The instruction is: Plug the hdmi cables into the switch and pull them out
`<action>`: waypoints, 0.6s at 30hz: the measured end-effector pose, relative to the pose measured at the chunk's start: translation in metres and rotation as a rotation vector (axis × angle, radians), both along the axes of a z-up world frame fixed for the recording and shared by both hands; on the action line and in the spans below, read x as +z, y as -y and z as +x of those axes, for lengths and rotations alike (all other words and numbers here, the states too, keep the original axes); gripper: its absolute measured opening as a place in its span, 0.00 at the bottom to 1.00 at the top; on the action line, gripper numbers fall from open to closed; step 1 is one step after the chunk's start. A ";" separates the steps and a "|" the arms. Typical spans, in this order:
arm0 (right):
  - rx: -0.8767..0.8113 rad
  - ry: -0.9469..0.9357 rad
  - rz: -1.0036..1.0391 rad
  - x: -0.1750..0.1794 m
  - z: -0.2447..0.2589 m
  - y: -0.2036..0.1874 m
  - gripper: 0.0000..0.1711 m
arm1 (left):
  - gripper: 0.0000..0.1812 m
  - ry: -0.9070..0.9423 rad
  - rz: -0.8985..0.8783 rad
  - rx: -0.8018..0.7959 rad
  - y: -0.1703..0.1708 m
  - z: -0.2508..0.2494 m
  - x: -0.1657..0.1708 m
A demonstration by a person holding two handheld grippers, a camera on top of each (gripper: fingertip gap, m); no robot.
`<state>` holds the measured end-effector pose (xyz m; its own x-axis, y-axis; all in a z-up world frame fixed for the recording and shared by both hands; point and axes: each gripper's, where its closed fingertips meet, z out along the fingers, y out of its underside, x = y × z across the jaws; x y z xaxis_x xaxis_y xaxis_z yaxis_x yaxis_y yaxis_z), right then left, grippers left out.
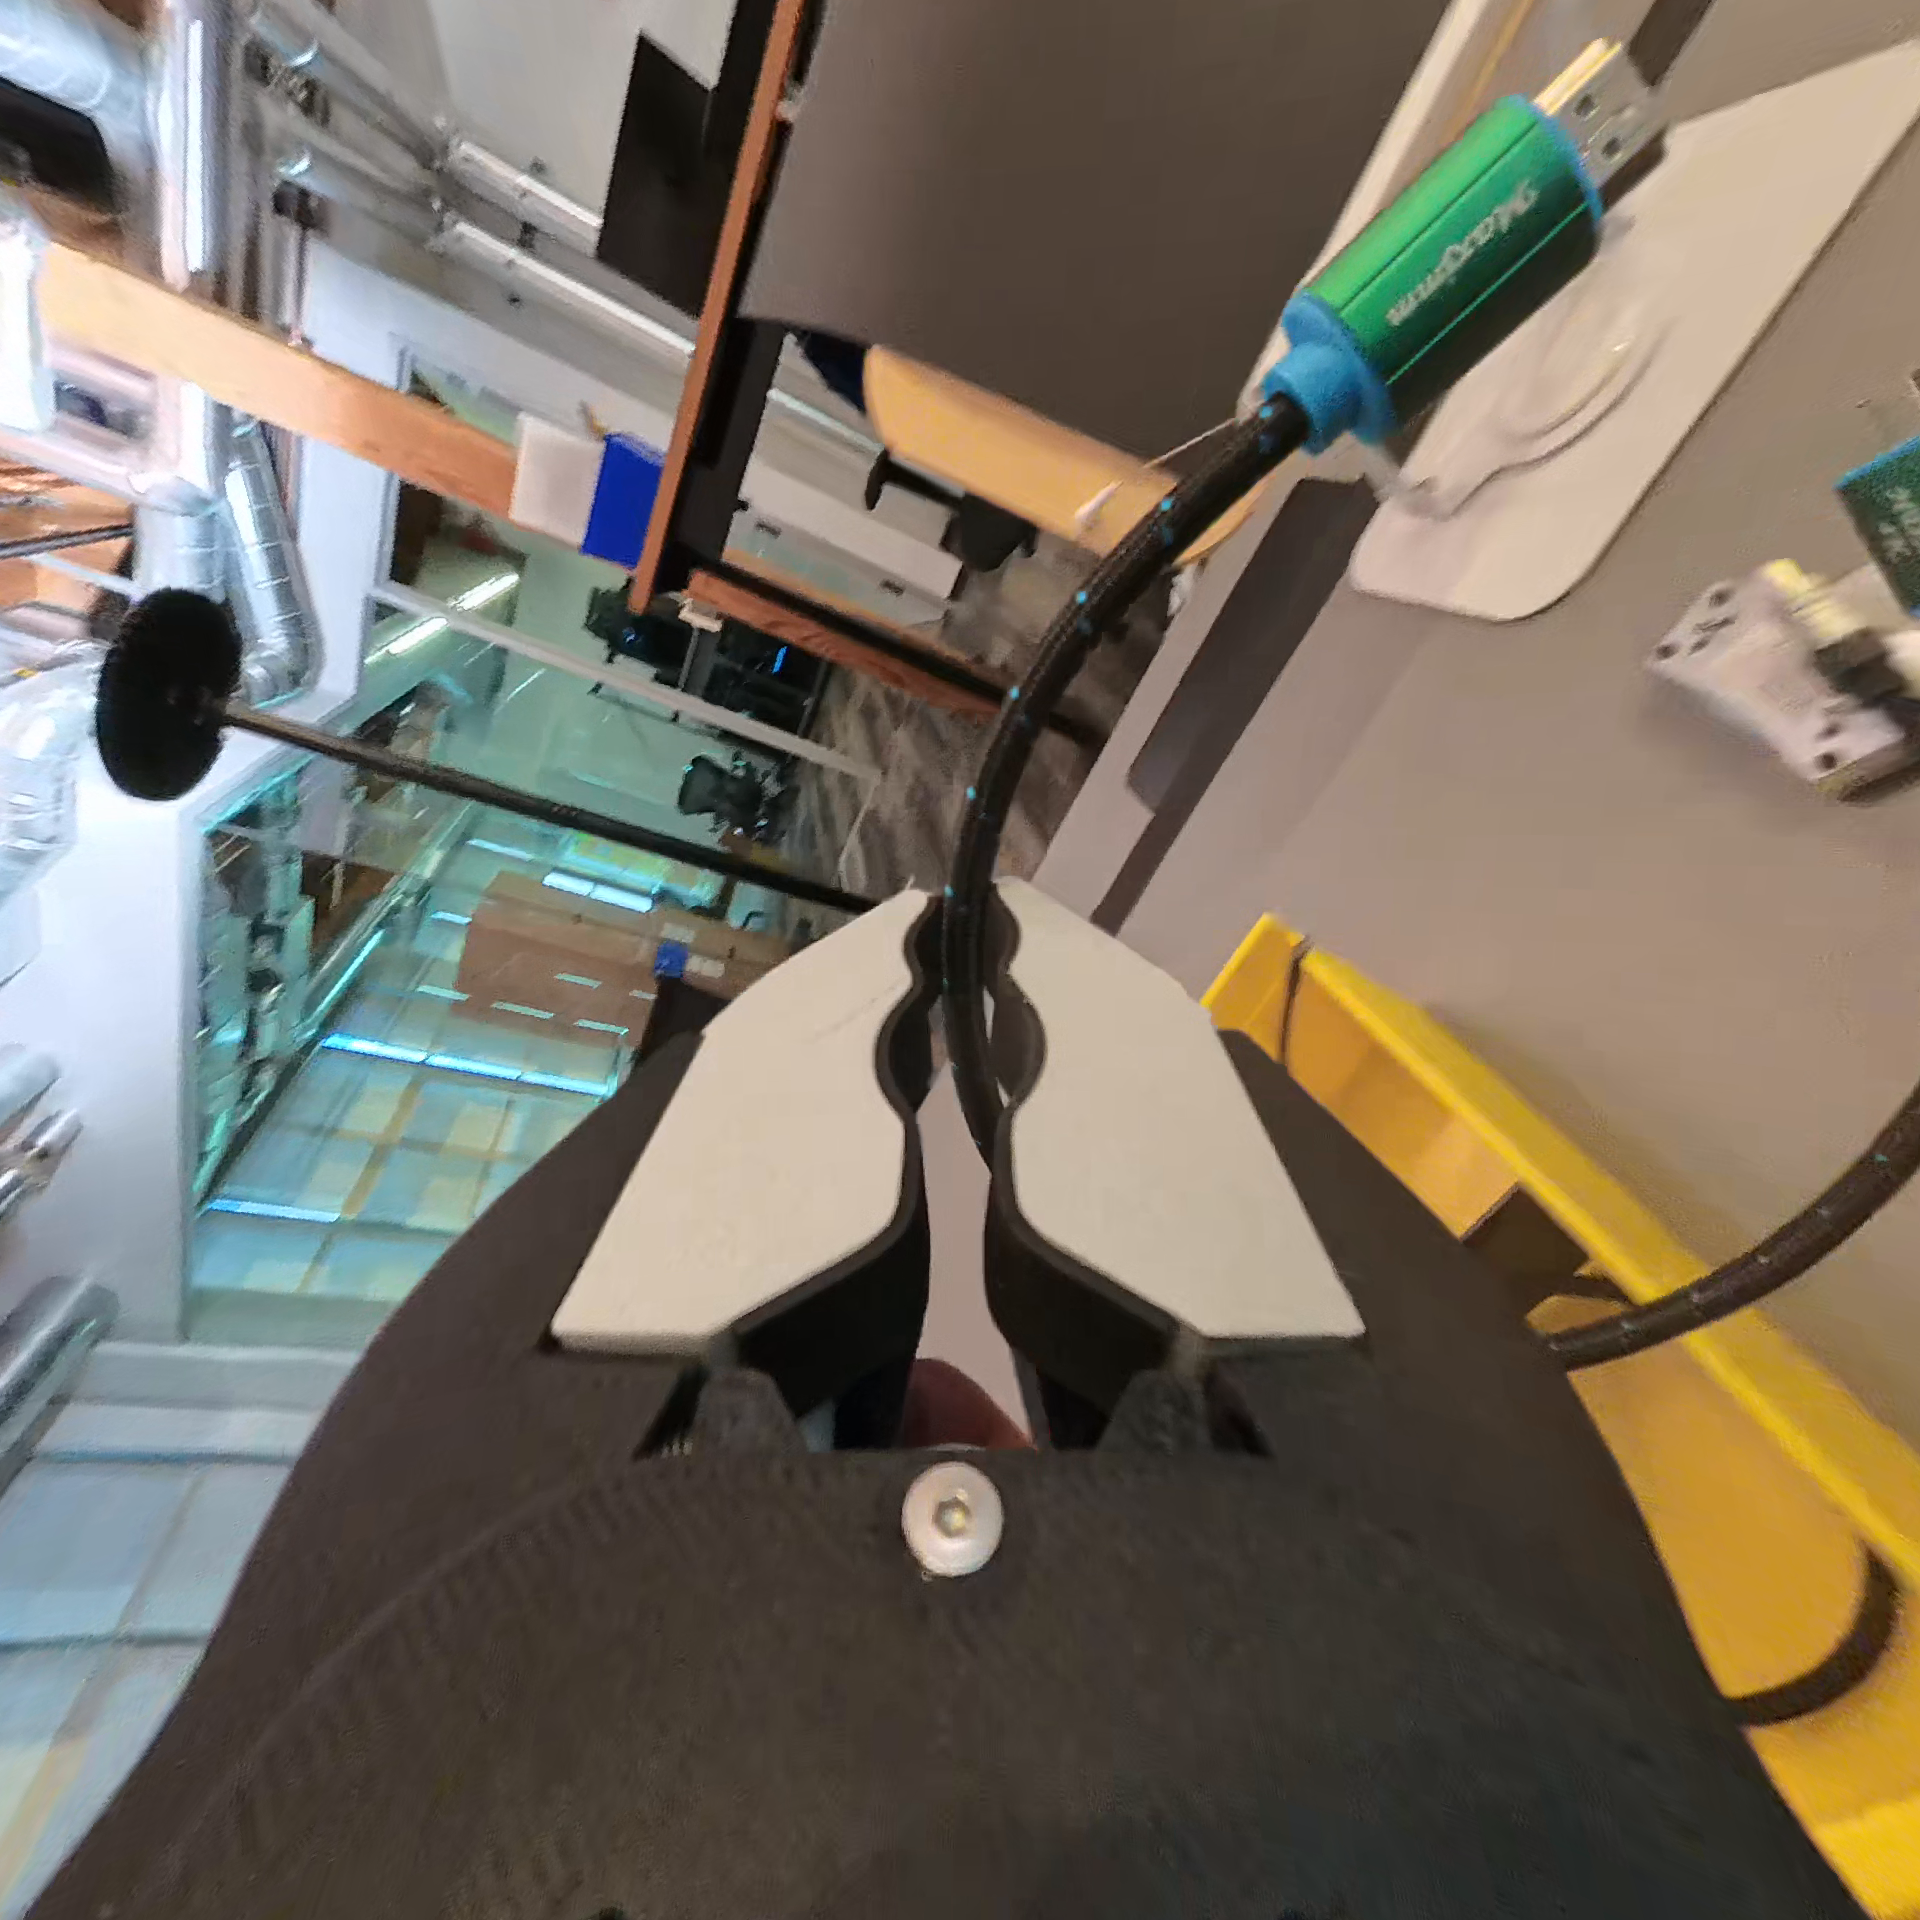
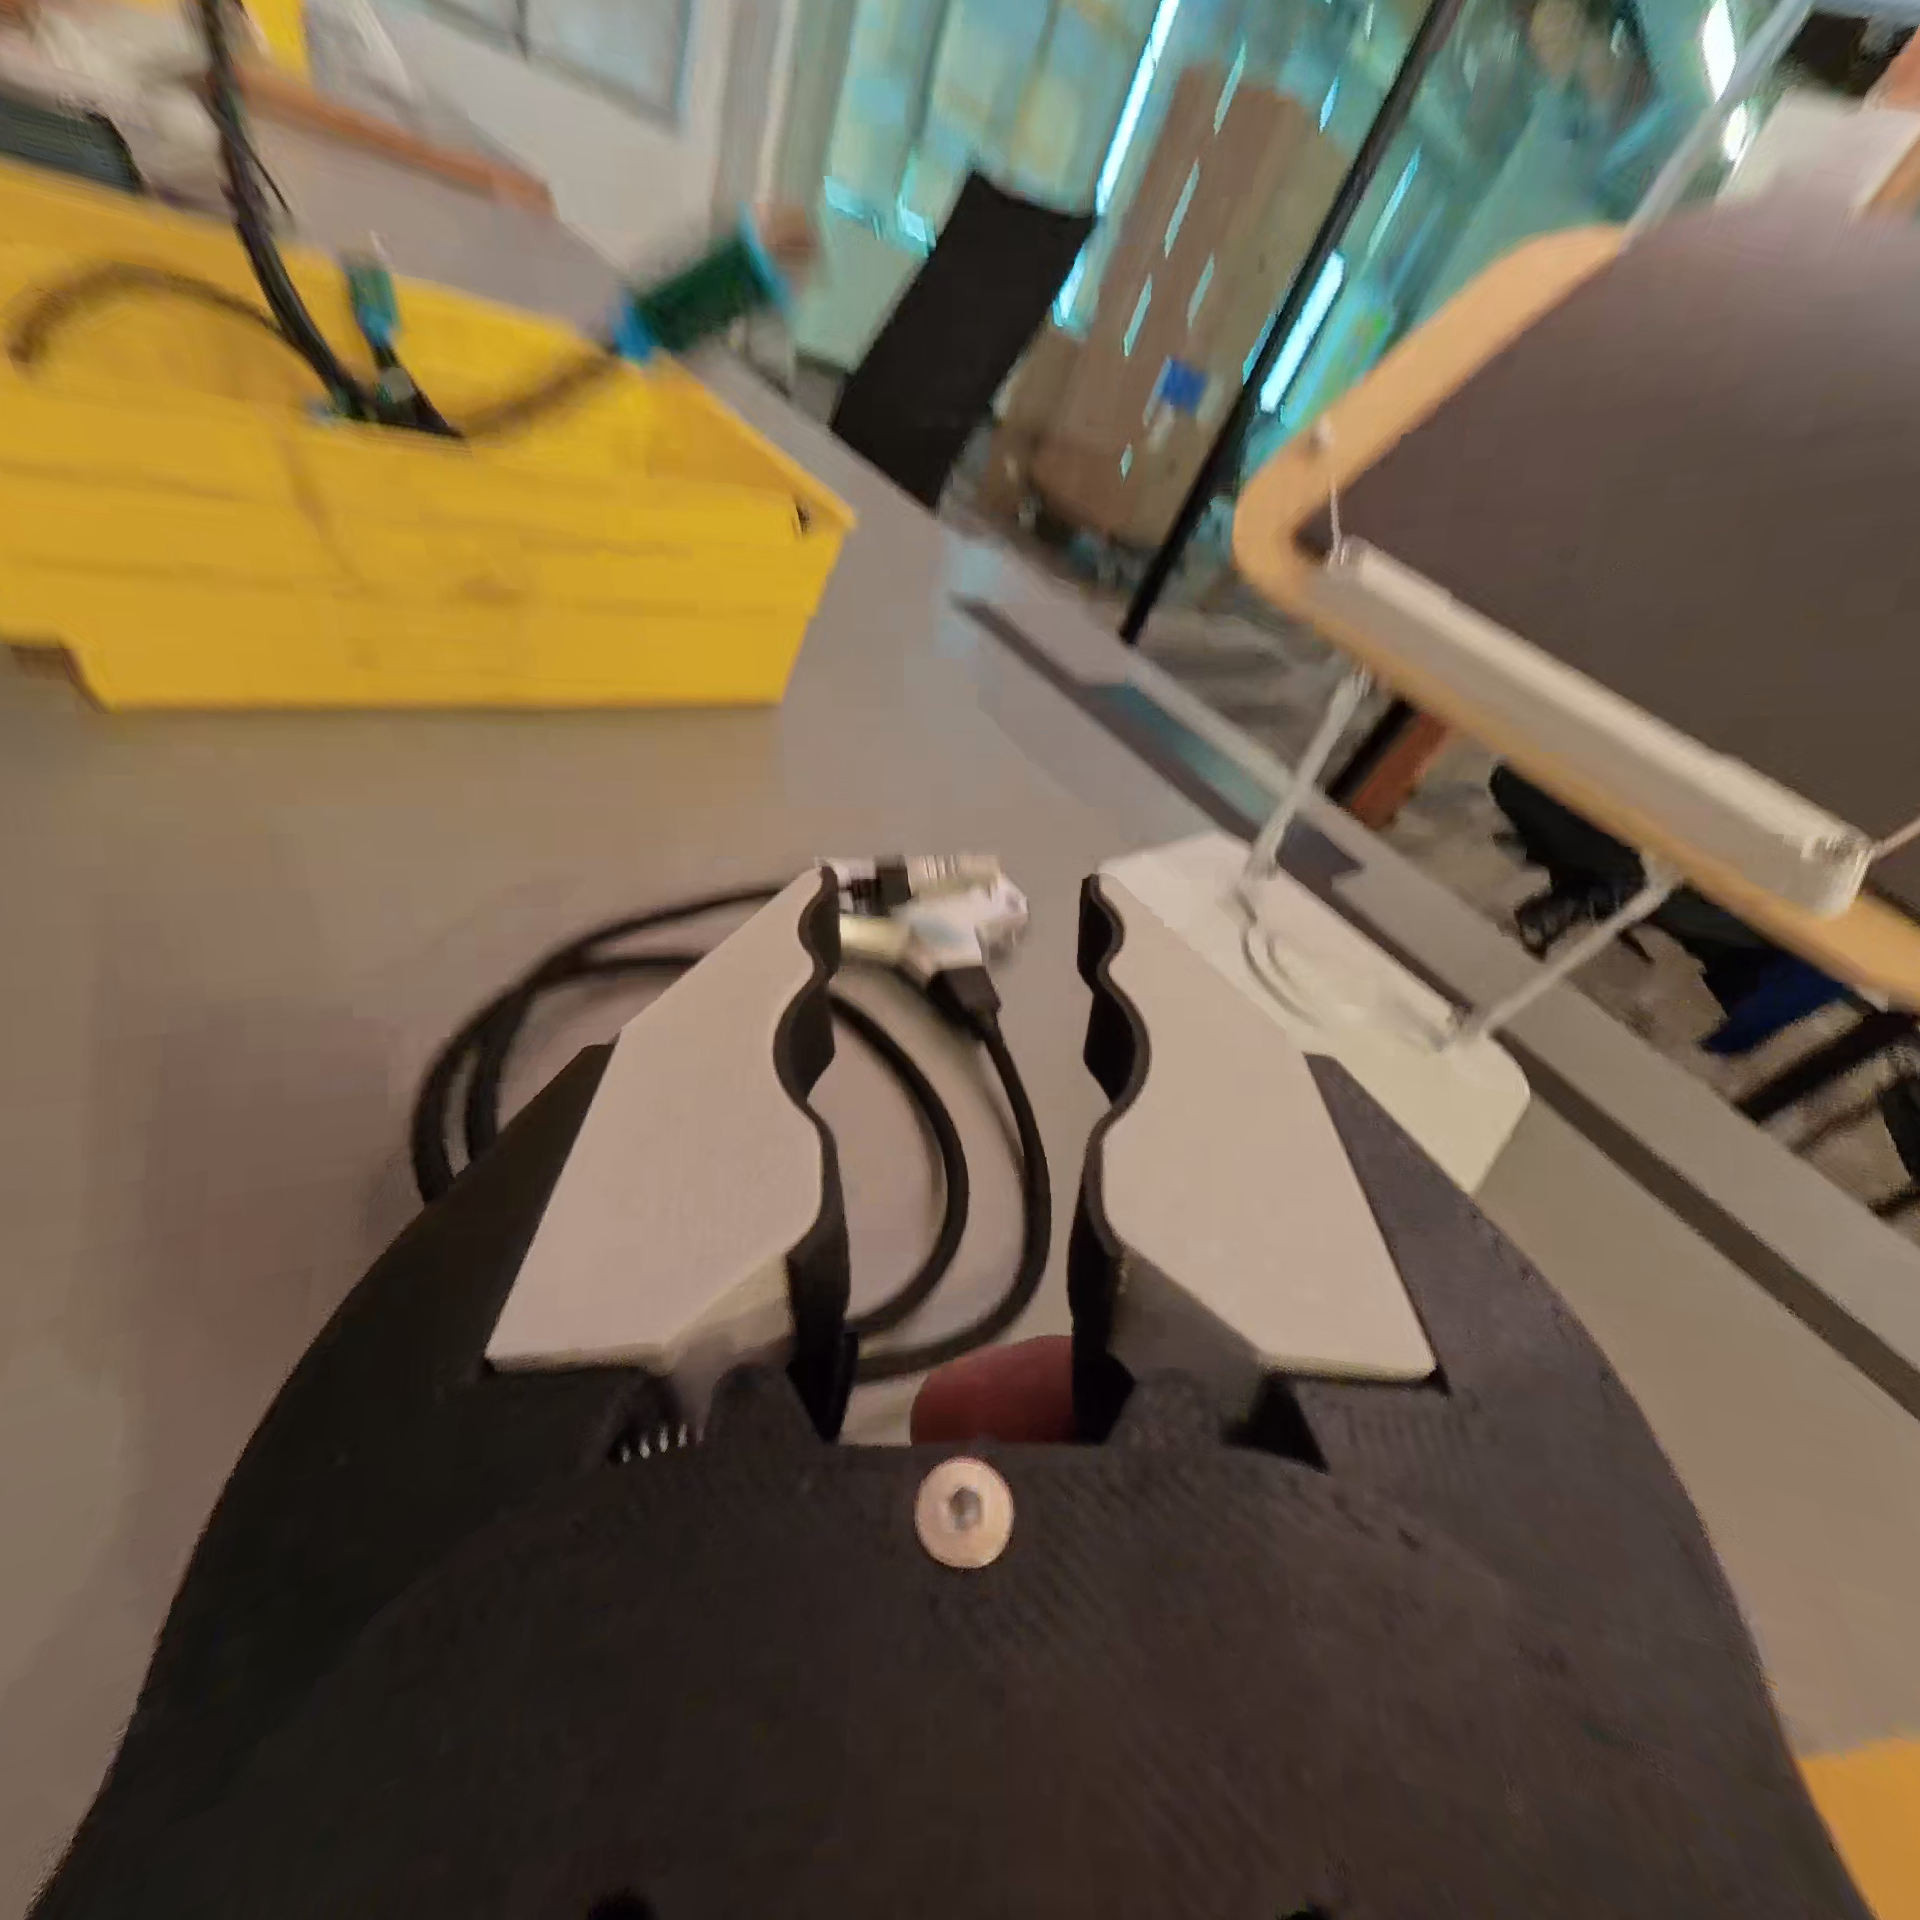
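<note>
The left tool (image 1: 961,914) is closed on a black braided cable (image 1: 1049,665), well behind its plug. The cable arcs up and to the right from the tips, so the green plug (image 1: 1455,270) hangs in the air with its metal end aimed up and right, over the grey bench (image 1: 1507,935). The small silver switch (image 1: 1787,686) lies on the bench to the right of the tool and below the plug; the plug's long axis does not point at it.

The right tool (image 2: 951,894) is held wide and holds nothing. The switch (image 2: 935,914) sits just past its tips, straight ahead, so this tool is the nearer one. A thin black cord (image 2: 997,1091) runs from the switch back toward the tool.
</note>
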<state>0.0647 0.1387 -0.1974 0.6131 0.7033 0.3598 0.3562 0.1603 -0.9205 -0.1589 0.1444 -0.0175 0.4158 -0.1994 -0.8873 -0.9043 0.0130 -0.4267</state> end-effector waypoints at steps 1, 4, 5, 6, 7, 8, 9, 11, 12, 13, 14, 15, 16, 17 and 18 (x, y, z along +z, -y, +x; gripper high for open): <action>0.031 -0.043 0.025 0.015 -0.003 0.005 0.25 | 0.03 -0.004 -0.020 -0.020 -0.003 0.011 -0.008; 0.105 -0.136 0.109 0.056 -0.012 0.018 0.24 | 0.03 -0.004 -0.087 -0.058 -0.011 0.037 -0.034; 0.123 -0.151 0.129 0.066 -0.015 0.021 0.24 | 0.03 -0.001 -0.111 -0.069 -0.014 0.044 -0.044; 0.139 -0.159 0.146 0.073 -0.018 0.022 0.24 | 0.03 0.005 -0.138 -0.075 -0.016 0.050 -0.053; 0.153 -0.159 0.160 0.078 -0.022 0.023 0.24 | 0.03 0.014 -0.167 -0.079 -0.018 0.054 -0.062; 0.166 -0.151 0.174 0.080 -0.027 0.023 0.24 | 0.03 0.022 -0.192 -0.088 -0.020 0.059 -0.070; 0.179 -0.138 0.186 0.081 -0.032 0.023 0.24 | 0.03 0.027 -0.211 -0.100 -0.022 0.064 -0.078; 0.202 -0.109 0.202 0.079 -0.042 0.022 0.23 | 0.03 0.029 -0.244 -0.111 -0.024 0.070 -0.091; 0.209 -0.100 0.214 0.079 -0.045 0.021 0.22 | 0.03 0.029 -0.259 -0.120 -0.024 0.073 -0.097; 0.211 -0.094 0.226 0.079 -0.048 0.020 0.21 | 0.03 0.032 -0.277 -0.130 -0.023 0.076 -0.103; 0.209 -0.092 0.232 0.078 -0.050 0.017 0.21 | 0.03 0.039 -0.297 -0.139 -0.023 0.078 -0.108; 0.207 -0.094 0.237 0.077 -0.052 0.014 0.21 | 0.03 0.046 -0.314 -0.147 -0.022 0.080 -0.113; 0.210 -0.097 0.248 0.077 -0.053 0.013 0.19 | 0.03 0.050 -0.329 -0.150 -0.022 0.080 -0.117; 0.210 -0.085 0.259 0.074 -0.055 0.010 0.17 | 0.03 0.055 -0.341 -0.153 -0.022 0.080 -0.120; 0.204 -0.058 0.263 0.069 -0.056 0.007 0.15 | 0.03 0.064 -0.357 -0.157 -0.022 0.081 -0.124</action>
<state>0.0085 0.1317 -0.1279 0.4940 0.7015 0.5137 0.2401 0.4578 -0.8560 -0.0780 0.1664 -0.1410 0.4082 -0.5565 -0.7237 -0.8743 -0.0102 -0.4852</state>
